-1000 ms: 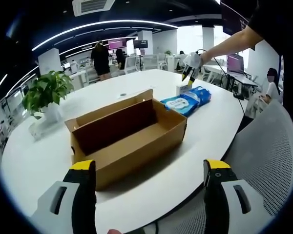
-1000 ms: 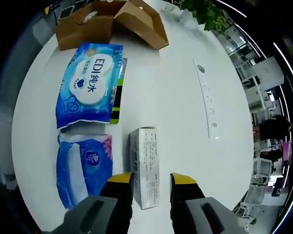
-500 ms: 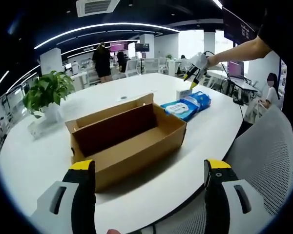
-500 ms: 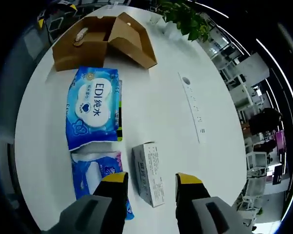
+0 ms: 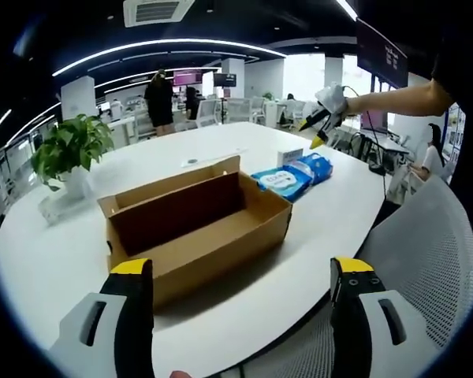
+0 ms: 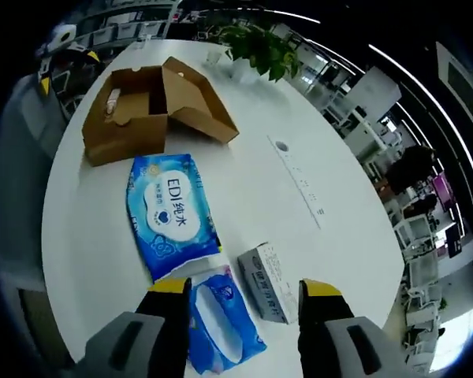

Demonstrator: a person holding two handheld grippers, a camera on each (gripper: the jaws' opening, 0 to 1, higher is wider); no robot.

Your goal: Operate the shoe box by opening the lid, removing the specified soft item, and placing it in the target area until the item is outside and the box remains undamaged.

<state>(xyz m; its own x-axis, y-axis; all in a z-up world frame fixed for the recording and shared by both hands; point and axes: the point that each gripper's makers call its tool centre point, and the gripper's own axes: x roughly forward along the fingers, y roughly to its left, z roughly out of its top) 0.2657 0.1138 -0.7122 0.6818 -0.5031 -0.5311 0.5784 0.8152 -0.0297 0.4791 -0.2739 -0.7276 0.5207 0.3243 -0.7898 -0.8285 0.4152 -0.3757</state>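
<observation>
The brown shoe box stands open on the white table, its lid folded back and its inside bare in the left gripper view. My left gripper hovers open before the box's near side, holding nothing. In the right gripper view the same box lies far off at the upper left. My right gripper is open, high above a blue wipes pack, a second blue soft pack and a small grey carton. A person's gloved hand holds the right gripper above those packs.
A potted plant stands at the table's far left, also plant. A thin white strip lies on the table. A grey mesh chair is at the near right edge. People and desks fill the office behind.
My right gripper has risen and drawn back from the packs and carton, which look smaller now, and its jaws stand a little wider. The left gripper stays open at the box.
</observation>
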